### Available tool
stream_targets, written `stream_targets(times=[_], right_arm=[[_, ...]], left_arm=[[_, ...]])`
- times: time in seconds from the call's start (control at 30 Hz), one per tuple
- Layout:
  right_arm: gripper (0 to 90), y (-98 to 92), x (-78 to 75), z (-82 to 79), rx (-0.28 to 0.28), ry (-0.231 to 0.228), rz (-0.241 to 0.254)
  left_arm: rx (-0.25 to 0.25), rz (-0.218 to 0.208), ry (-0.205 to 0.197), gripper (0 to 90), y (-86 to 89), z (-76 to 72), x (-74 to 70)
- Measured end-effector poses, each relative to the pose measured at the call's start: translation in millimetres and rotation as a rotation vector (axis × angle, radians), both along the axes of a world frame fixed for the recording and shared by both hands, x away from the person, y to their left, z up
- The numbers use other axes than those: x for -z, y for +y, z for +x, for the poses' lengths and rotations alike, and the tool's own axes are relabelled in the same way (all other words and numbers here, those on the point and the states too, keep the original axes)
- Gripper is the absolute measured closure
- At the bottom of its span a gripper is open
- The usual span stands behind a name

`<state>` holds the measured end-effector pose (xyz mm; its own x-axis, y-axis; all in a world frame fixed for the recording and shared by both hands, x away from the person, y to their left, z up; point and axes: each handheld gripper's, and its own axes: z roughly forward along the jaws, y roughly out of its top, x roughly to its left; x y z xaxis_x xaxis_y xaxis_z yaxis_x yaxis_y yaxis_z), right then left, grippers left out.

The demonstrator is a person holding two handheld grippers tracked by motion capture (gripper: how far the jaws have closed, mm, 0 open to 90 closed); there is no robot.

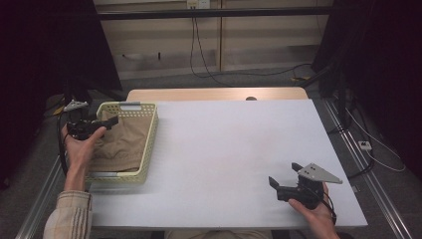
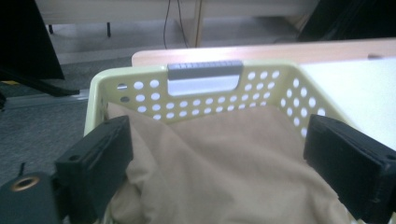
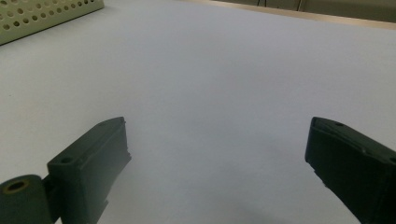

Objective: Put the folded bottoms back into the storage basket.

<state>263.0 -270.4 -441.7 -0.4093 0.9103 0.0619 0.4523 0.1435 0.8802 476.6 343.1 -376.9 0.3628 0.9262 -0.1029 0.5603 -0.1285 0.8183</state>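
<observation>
Tan cloth (image 2: 224, 163) first: it lies bunched in the pale yellow basket (image 1: 150, 139) at the left edge of the white surface (image 1: 224, 149), filling most of the basket's floor, its long run following the basket's long sides, from the near end toward the far end with the grey handle (image 2: 204, 70). I have my left gripper (image 1: 102, 122) right over the basket's far left corner, fingers (image 2: 95, 163) released and spread wide. In the left gripper view the cloth sits straight ahead and below, between the two black pads, with a raised fold running down the middle. I cannot tell whether the pads already brush the fabric; they look just above it. So the cloth lies directly under this hand, and I judge the coming move to be a short drop and a pinch on that fold.

My right gripper (image 1: 284, 180) is well apart, low at the near right of the surface, fingers also released, holding nothing, bare white ahead of it and the basket's wall far off at its upper left. The left hand is plainly the nearer one.
</observation>
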Motion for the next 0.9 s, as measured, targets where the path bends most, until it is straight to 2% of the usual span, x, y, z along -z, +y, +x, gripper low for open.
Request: stream_targets(times=[0.03,0.1,0.13,0.2,0.33,0.4,0.47,0.5,0.63,0.77,0.8,0.9], right_arm=[[6.0,-0.1,0.0,0.0,0.001,-0.001,0.0],[6.0,0.0,-0.2,0.0,0.0,-0.001,0.001],[6.0,-0.1,-0.2,0.2,-0.001,-0.003,0.0],[6.0,0.0,-0.3,0.2,-0.001,-0.003,0.001],[6.0,-0.2,-0.4,0.0,0.002,-0.004,-0.001],[6.1,-0.4,-0.6,-0.3,0.005,-0.005,-0.002],[6.1,-0.5,-0.7,-0.5,0.006,-0.005,-0.001],[6.1,-0.5,-0.7,-0.5,0.006,-0.006,-0.002],[6.2,-0.3,-0.5,-0.2,0.006,-0.003,-0.001],[6.2,-0.5,-0.6,-0.4,0.008,-0.004,0.0],[6.2,-0.5,-0.7,-0.4,0.008,-0.004,0.0],[6.3,-0.4,-0.5,-0.2,0.006,-0.006,-0.002]], left_arm=[[0.005,0.006,0.004,5.6,-0.5,-0.8,-0.4],[0.047,0.024,0.016,5.7,-2.0,-3.3,-1.2],[0.06,0.041,0.009,5.3,-3.5,-4.6,-1.8],[0.043,0.077,-0.018,7.6,-7.9,-9.2,-4.9],[0.045,0.082,-0.019,6.3,-10.5,-13.1,-6.0],[0.048,0.077,-0.022,7.2,-10.7,-15.8,-8.3],[0.047,0.051,-0.025,7.2,-8.4,-18.7,-11.2],[0.041,0.044,-0.036,7.1,-7.5,-20.3,-12.4],[0.029,0.061,-0.076,5.3,-2.7,-27.9,-15.8],[0.022,0.012,-0.127,4.3,6.3,-38.9,-15.7],[0.019,0.015,-0.135,4.1,7.4,-41.3,-15.5],[0.04,0.03,-0.121,4.4,7.9,-46.5,-14.2]])
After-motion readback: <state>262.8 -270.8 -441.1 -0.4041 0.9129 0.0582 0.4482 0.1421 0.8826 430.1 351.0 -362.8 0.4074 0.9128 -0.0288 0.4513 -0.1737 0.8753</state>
